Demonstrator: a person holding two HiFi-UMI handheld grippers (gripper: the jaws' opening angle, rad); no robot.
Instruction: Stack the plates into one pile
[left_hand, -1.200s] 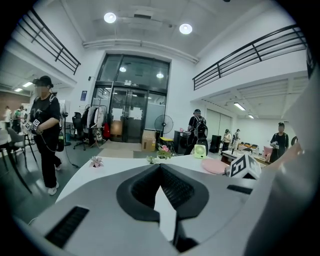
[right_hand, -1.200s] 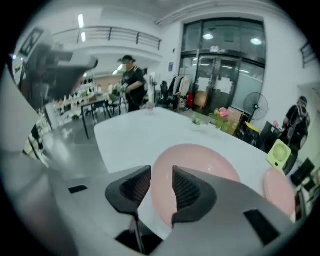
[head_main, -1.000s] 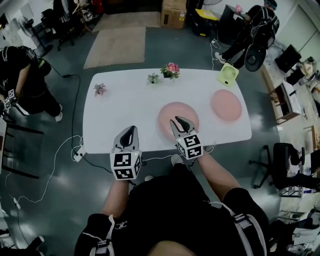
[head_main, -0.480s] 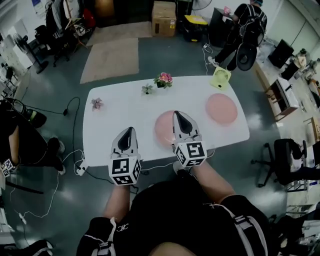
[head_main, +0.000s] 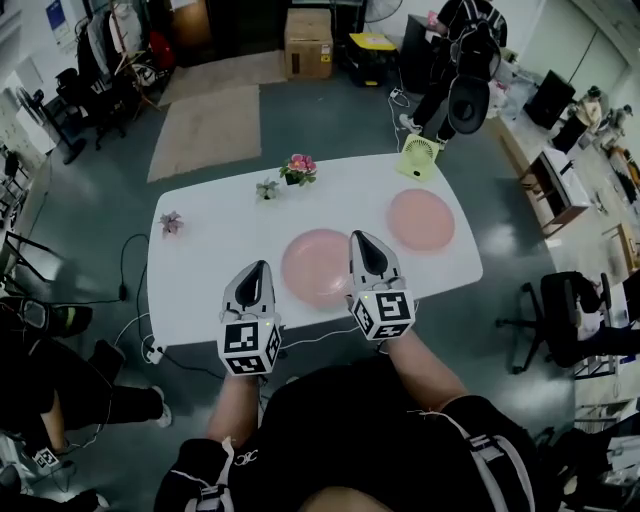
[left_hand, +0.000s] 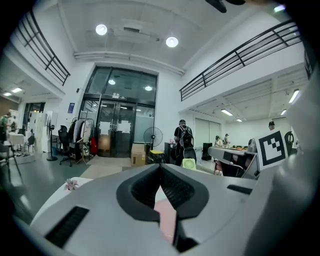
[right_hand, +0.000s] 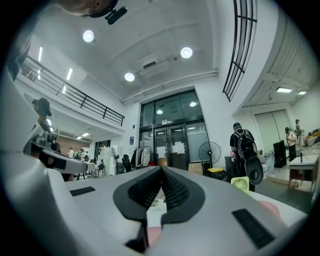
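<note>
Table (head_main: 215, 250) from my remote seat: left gripper (head_main: 262, 267) hangs over the near edge, at 8 o'clock from the near plate (head_main: 315, 268), fingers pressed together on nothing. Right gripper (head_main: 358, 238) shows over that plate's 3 o'clock rim, fingers likewise pressed together, empty. The second plate (head_main: 421, 219) lies apart at 2 o'clock, unstacked, near the fan (head_main: 418, 157).

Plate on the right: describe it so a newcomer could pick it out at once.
On the white table, toward its right end, just before the small green fan, lies a pink plate. Unlike the other pink plate at mid-table, it lies next to the fan.
</note>
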